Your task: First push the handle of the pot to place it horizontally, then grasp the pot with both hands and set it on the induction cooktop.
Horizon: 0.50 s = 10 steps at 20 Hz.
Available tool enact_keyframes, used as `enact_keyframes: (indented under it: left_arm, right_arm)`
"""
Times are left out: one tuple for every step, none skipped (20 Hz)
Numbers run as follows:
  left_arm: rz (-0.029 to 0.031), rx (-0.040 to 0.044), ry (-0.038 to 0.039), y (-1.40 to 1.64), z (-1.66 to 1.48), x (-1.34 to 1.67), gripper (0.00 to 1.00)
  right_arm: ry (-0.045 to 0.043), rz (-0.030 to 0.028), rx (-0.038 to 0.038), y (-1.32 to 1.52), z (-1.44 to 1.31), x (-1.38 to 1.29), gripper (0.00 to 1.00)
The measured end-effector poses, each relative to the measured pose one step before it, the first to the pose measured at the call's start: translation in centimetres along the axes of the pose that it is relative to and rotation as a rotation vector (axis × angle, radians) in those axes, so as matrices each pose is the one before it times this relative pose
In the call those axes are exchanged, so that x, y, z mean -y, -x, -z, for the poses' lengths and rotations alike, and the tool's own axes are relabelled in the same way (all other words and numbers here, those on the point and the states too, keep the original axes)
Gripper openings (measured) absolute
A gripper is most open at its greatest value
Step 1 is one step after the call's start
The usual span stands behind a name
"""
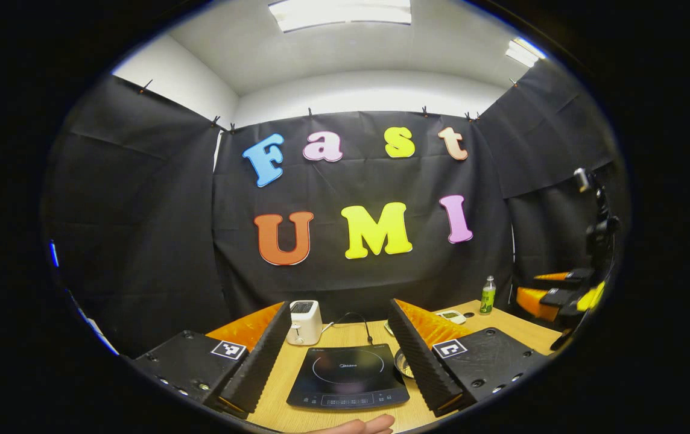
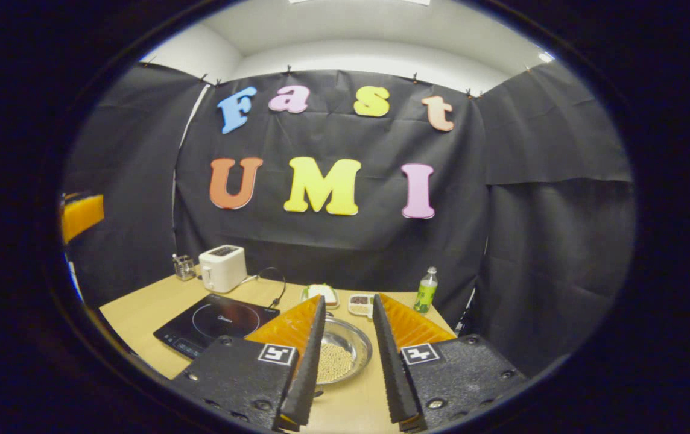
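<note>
Cooktop (image 1: 348, 377) – smooth glossy black glass face, reflective. Table (image 2: 140, 307) – pale wood-look top, matt and smooth. Pot (image 2: 345, 355) – bright polished metal, mirror-like rim. Toaster (image 2: 222, 268) – white plastic shell, slight sheen. Bottle (image 2: 424, 292) – clear green plastic. Booth wall (image 2: 556, 241) – matt black cloth, creased. Left gripper (image 1: 345, 355) and right gripper (image 2: 348, 361) – ribbed inner finger faces, grainy matt bodies.

Induction cooktop (image 1: 348, 377): flat black glass slab with a ring marking and a front control strip, lying on the wooden table, framed between the left gripper's (image 1: 345, 355) spread fingers. Pot (image 2: 339, 355): shallow round metal vessel holding pale beads, upright, seen between the right gripper's (image 2: 345, 361) parted fingers; the cooktop lies to their left.
</note>
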<state>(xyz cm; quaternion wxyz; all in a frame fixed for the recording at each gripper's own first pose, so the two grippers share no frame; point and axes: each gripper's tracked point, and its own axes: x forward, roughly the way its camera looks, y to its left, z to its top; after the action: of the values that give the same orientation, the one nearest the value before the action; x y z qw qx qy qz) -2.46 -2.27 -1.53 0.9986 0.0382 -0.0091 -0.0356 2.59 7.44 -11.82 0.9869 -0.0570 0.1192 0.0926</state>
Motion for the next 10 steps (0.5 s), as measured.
enact_keyframes:
  left_arm:
    - [0.00297,0.00407,0.00221,0.193,-0.089,0.119,0.96]
    - [0.00573,0.00494,0.00256,0.243,-0.119,0.092,0.96]
    - [0.00287,0.00374,0.00223,0.189,-0.05,-0.024,0.96]
    - [-0.0011,0.003,0.00071,0.089,-0.134,-0.137,0.96]
    - [-0.00147,0.00091,-0.00036,0.2,-0.007,-0.272,0.96]
    - [-0.00153,0.00256,0.0009,0.077,0.047,-0.13,0.96]
    - [-0.00216,-0.00017,0.00208,0.095,0.121,-0.221,0.96]
    - [-0.00214,-0.00195,0.00117,0.101,0.174,-0.23,0.96]
    - [-0.00319,-0.00276,0.00101,-0.035,0.211,-0.254,0.96]
    - [-0.00188,-0.00238,0.00248,0.025,0.173,-0.219,0.96]
  right_arm:
    - [0.01229,-0.03013,-0.02897,-0.509,1.014,-1.336,0.44]
    - [0.00233,-0.02501,-0.02964,-0.678,1.309,-0.995,0.32]
    - [-0.00589,-0.02162,-0.02656,-0.486,0.914,-0.928,0.26]
    - [-0.02251,0.00547,-0.03774,-0.568,1.272,-0.182,0.12]
    - [-0.01679,-0.01109,-0.04143,-0.416,1.178,-0.64,0.08]
    - [-0.01883,-0.02444,-0.03442,-0.857,1.186,-0.882,0.0]
    - [-0.00946,-0.00262,-0.04022,-0.863,1.154,-0.485,0.04]
    - [-0.00852,-0.00109,-0.04512,-0.767,1.381,-0.289,0.04]
    - [-0.00829,-0.01694,-0.04183,-0.729,1.176,-0.671,0.04]
    - [-0.00403,-0.01741,-0.04284,-0.609,1.309,-0.611,0.04]
